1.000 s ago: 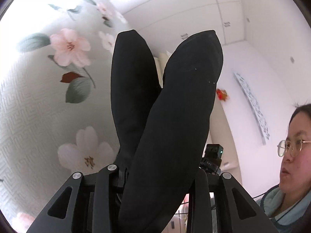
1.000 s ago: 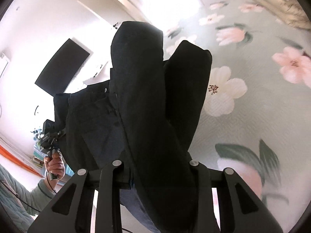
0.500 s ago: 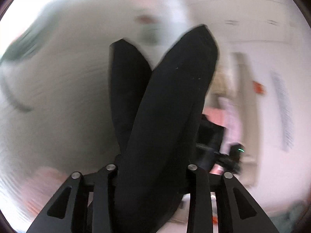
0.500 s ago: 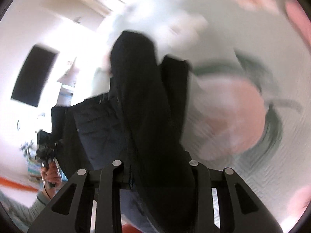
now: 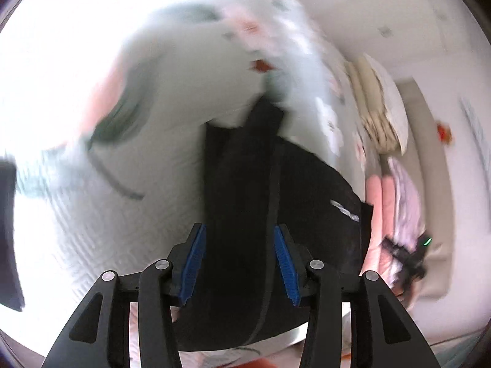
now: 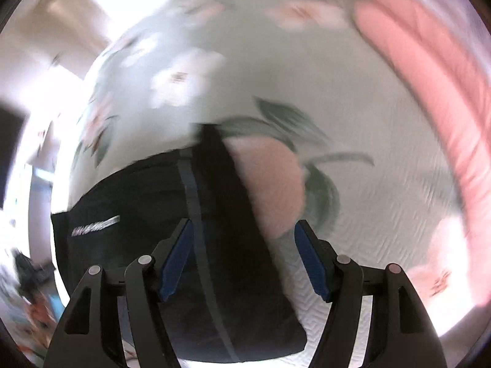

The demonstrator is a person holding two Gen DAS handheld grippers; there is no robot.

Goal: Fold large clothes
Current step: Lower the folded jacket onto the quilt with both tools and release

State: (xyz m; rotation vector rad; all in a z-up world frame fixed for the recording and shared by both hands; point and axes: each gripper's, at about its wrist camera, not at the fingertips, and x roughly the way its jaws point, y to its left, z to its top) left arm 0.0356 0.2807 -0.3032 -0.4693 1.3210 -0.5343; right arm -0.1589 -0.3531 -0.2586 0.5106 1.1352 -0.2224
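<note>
A large black garment (image 5: 270, 202) lies on the pale green floral bedspread (image 5: 129, 159). It has a grey seam stripe and a small white label. In the left wrist view my left gripper (image 5: 239, 236) is open, and the cloth lies between its blue pads (image 5: 193, 257). In the right wrist view the same black garment (image 6: 159, 208) spreads to the left. My right gripper (image 6: 244, 239) is open over the garment's edge, where black cloth meets the bedspread (image 6: 353, 128). Both views are blurred by motion.
Pink bedding (image 6: 429, 76) lies along the right of the right wrist view. Folded cream and pink bedding (image 5: 380, 122) sits at the right of the left wrist view. The other gripper (image 5: 411, 260) shows there with a green light.
Both grippers were shut on the black cloth, held up in the air. Now both have swung down toward the bed and opened, and the garment lies on the bedspread.
</note>
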